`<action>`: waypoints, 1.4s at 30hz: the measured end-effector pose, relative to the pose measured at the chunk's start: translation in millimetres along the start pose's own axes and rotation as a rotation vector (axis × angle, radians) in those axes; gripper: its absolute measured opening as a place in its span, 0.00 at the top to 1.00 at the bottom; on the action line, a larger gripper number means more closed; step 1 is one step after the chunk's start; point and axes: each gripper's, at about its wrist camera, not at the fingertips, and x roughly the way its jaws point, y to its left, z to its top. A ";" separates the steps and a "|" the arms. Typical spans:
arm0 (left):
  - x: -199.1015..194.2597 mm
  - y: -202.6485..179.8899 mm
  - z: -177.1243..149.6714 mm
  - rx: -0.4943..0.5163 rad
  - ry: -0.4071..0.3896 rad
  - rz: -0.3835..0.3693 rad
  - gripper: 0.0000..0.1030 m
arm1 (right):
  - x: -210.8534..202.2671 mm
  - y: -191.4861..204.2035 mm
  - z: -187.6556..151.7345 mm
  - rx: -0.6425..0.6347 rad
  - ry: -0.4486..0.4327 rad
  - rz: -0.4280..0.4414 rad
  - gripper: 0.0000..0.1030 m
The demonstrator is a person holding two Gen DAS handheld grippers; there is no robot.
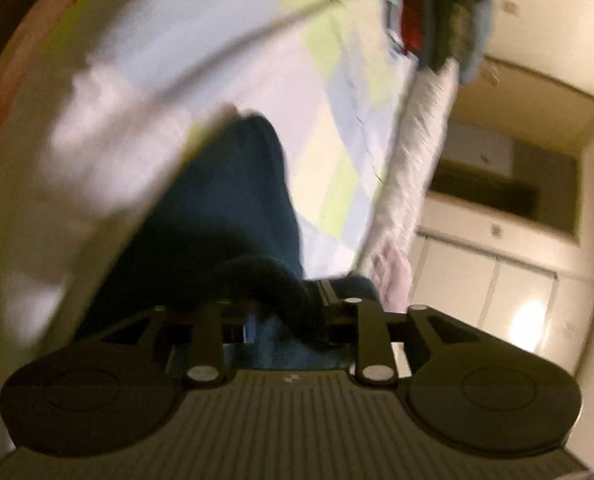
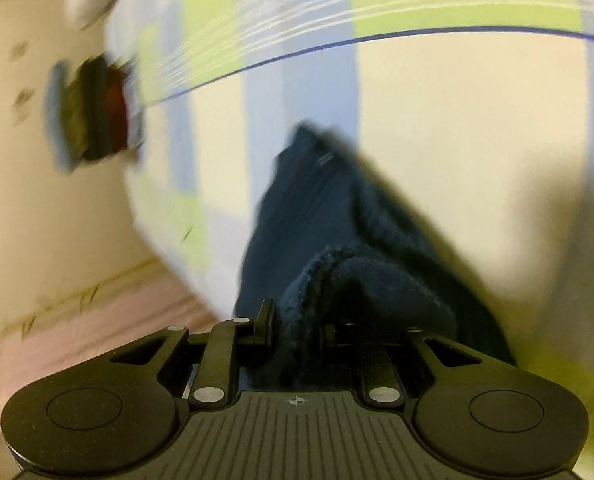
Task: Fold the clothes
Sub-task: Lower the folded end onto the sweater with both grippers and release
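Both pictures were blurry.

In the left wrist view, the left gripper point(image 1: 285, 312) had a dark blue garment point(image 1: 233, 208) bunched between its black fingers. The cloth looked soft and thick, with a rounded fold lying right at the claw. The blur hid whether the pads were pressing the cloth or had let go, so I could not tell.

In the right wrist view, the right gripper point(image 2: 297, 328) had the same dark blue cloth point(image 2: 317, 216) between its fingers. A fuzzy, ribbed edge curled over in a hump just in front of the claw. Here too I could not tell if the pads were squeezing it.

The garment lay stretched out on a bed sheet point(image 2: 457, 128) with big squares of pale blue, cream and lime green and thin dark lines. The sheet looked smooth and flat.

A small pile of folded clothes point(image 1: 437, 12), red, dark green and light blue, sat far off at the edge of the bed. White cupboard doors point(image 1: 497, 292) stood beyond the bed.
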 end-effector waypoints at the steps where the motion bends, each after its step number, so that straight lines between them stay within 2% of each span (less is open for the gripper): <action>1: 0.8 1.0 4.5 -0.007 -0.012 0.002 0.75 | 4.5 -3.7 6.5 0.028 -0.017 0.027 0.66; 2: 1.5 2.1 9.0 -0.013 -0.024 0.003 0.74 | 8.5 -3.5 10.0 0.045 -0.033 0.059 0.59; 3: 0.2 2.0 11.0 -0.009 -0.027 -0.002 0.74 | 12.9 -1.6 12.2 0.059 -0.049 0.092 0.46; 5: -6.4 1.1 12.9 0.007 -0.040 -0.021 0.73 | 5.7 -2.7 15.5 0.043 -0.089 0.155 0.33; 6: -12.0 0.4 13.0 0.018 -0.057 -0.035 0.70 | -2.0 -2.0 16.6 0.019 -0.120 0.181 0.33; 9: -28.9 -4.2 14.2 0.075 -0.108 -0.066 0.50 | -21.1 16.9 17.3 -0.163 -0.196 0.175 0.32; 12: -45.8 -16.0 16.8 0.201 -0.160 -0.073 0.48 | -36.3 40.8 6.1 -0.463 -0.217 0.111 0.32; 14: -49.1 -30.7 14.9 0.375 -0.134 -0.019 0.47 | -34.0 55.1 -7.1 -0.679 -0.202 0.036 0.32; 16: -38.4 -48.7 6.4 0.629 -0.078 0.110 0.46 | -25.8 59.4 -19.0 -0.866 -0.159 -0.047 0.32; 18: -20.8 -59.8 -3.7 0.847 -0.005 0.210 0.46 | -14.6 57.8 -21.6 -0.957 -0.129 -0.099 0.33; 20: -1.5 -61.1 -9.6 0.954 0.056 0.248 0.46 | -2.8 56.4 -20.1 -1.016 -0.106 -0.131 0.33; 22: 11.7 -58.2 -7.5 0.945 0.073 0.234 0.47 | 8.9 54.6 -17.0 -1.031 -0.086 -0.128 0.33; 23: 17.1 -56.4 -4.9 0.927 0.076 0.218 0.47 | 14.7 55.0 -15.3 -1.035 -0.075 -0.127 0.39; 24: 20.8 -55.7 -3.2 0.920 0.081 0.200 0.54 | 18.8 54.7 -15.2 -1.049 -0.071 -0.133 0.75; 25: 23.9 -55.4 -1.8 0.917 0.086 0.182 0.73 | 22.3 54.1 -15.9 -1.068 -0.070 -0.143 0.87; 26: 25.0 -56.2 -1.2 0.919 0.085 0.167 0.86 | 18.3 53.0 -17.8 -1.080 -0.073 -0.152 0.87; 27: 25.7 -57.6 0.1 0.922 0.073 0.150 0.93 | 15.1 53.8 -21.0 -1.102 -0.086 -0.154 0.89; 32: 1.3 -56.2 6.2 0.864 -0.046 0.109 0.93 | -0.3 68.6 -32.9 -1.162 -0.220 -0.187 0.92; 34: 3.1 -51.1 8.2 0.847 -0.064 0.136 0.93 | -1.5 75.7 -33.9 -1.168 -0.278 -0.206 0.92; 38: 16.4 -39.3 12.4 0.811 -0.068 0.209 0.93 | 36.2 76.5 -25.4 -1.175 -0.258 -0.345 0.92; 41: 17.0 -36.3 11.8 0.806 -0.061 0.223 0.92 | 34.1 76.7 -19.6 -1.126 -0.240 -0.306 0.91; 42: 15.3 -36.2 11.6 0.803 -0.058 0.220 0.91 | 32.1 76.8 -17.7 -1.107 -0.234 -0.287 0.79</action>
